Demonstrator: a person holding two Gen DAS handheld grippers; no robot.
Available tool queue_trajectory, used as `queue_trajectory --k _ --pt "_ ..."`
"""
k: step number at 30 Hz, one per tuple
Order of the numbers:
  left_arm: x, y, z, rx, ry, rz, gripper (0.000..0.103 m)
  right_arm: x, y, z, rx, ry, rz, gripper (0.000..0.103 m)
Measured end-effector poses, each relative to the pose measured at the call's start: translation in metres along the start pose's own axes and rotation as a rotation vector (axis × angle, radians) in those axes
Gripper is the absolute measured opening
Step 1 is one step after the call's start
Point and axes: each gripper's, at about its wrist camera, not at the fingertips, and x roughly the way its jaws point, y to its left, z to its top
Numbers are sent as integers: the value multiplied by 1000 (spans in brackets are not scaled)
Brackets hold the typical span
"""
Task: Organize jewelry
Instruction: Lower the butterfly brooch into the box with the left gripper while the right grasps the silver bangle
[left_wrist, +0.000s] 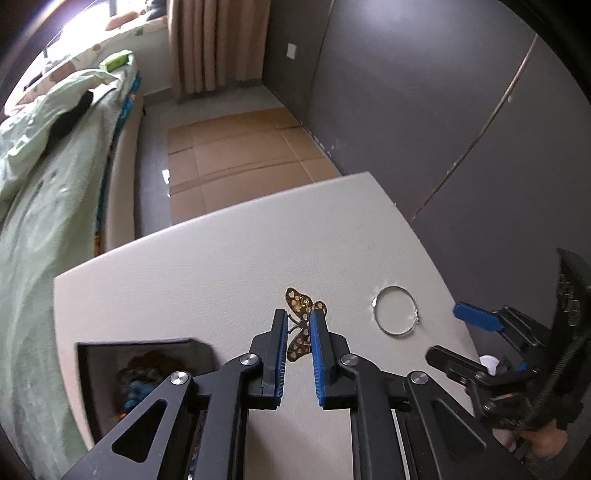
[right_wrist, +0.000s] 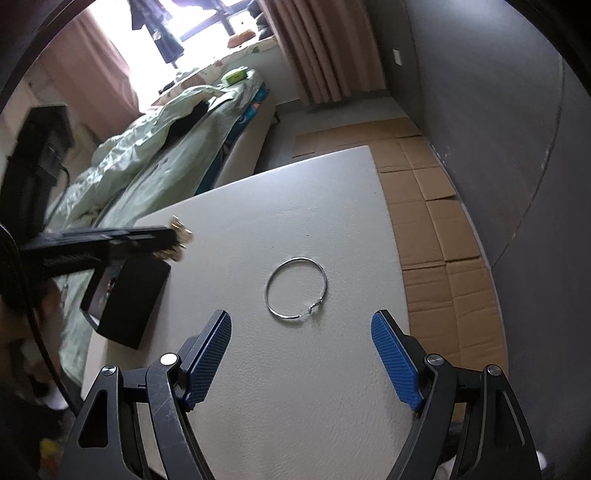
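Observation:
My left gripper (left_wrist: 299, 318) is shut on a gold butterfly brooch (left_wrist: 302, 325) and holds it above the white table (left_wrist: 221, 258). The brooch also shows in the right wrist view (right_wrist: 177, 240), at the left gripper's tip above the black jewelry box (right_wrist: 129, 299). A silver bangle (left_wrist: 395, 311) lies flat on the table to the right of the brooch. In the right wrist view the bangle (right_wrist: 296, 288) lies just ahead of my right gripper (right_wrist: 301, 325), which is open and empty. The box (left_wrist: 140, 376) stands open at the table's left edge, with dark and blue items inside.
A bed with a green quilt (left_wrist: 44, 206) runs along the left of the table. Flattened cardboard (left_wrist: 240, 155) covers the floor beyond the table. A dark grey wall (left_wrist: 443, 110) stands to the right. My right gripper (left_wrist: 476, 328) shows at the right of the left wrist view.

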Motion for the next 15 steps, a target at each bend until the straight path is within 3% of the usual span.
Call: queue_trajectory --k 15 --pt "-52 49 -31 -93 -83 25 13 36 23 13 -187 114 -54 66"
